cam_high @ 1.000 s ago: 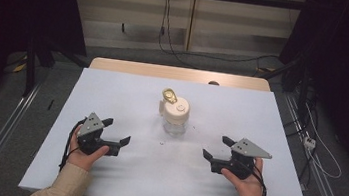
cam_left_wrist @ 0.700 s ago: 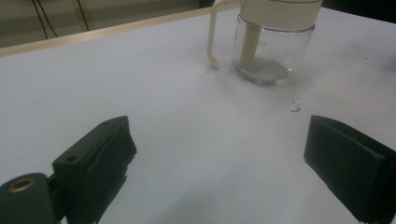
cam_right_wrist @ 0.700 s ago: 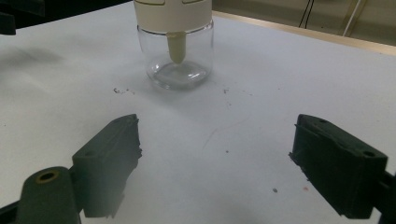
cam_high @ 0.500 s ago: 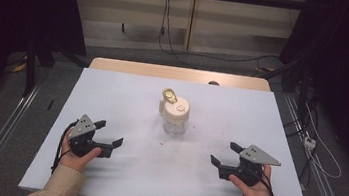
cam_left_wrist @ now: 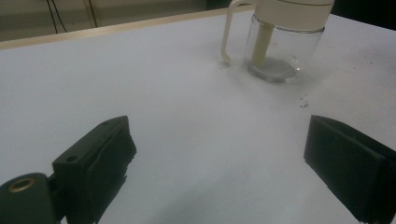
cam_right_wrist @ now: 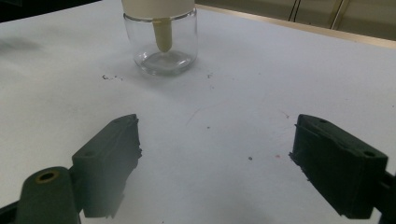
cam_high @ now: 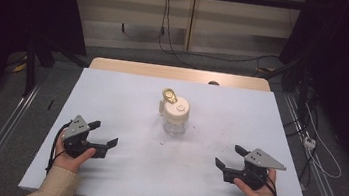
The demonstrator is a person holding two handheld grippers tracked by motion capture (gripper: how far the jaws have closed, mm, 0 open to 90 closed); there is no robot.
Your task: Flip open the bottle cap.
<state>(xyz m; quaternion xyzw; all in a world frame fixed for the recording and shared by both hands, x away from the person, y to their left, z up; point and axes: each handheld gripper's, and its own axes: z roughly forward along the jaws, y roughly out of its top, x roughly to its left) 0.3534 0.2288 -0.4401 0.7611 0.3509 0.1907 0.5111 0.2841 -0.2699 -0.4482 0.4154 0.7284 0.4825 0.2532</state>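
A clear glass jar (cam_high: 175,119) with a cream lid and a gold loop on top stands upright at the middle of the white table (cam_high: 127,97). The left gripper view has the jar (cam_left_wrist: 276,44) ahead to the right, with a cream handle at its side. From the right gripper view the jar (cam_right_wrist: 161,39) is ahead to the left, a cream tube hanging inside it. My left gripper (cam_high: 103,134) rests low at the front left, open and empty. At the front right my right gripper (cam_high: 230,156) is open too, holding nothing. Both stand well apart from the jar.
Small dark specks (cam_high: 166,141) lie on the table just in front of the jar. A wooden strip (cam_high: 180,73) edges the table's far side. Metal rails (cam_high: 2,132) run along both sides, and cables (cam_high: 317,151) trail on the floor at the right.
Both grippers have drawn back toward the table's front edge and slightly outward, away from the jar. Both stay open. The jar has not moved.
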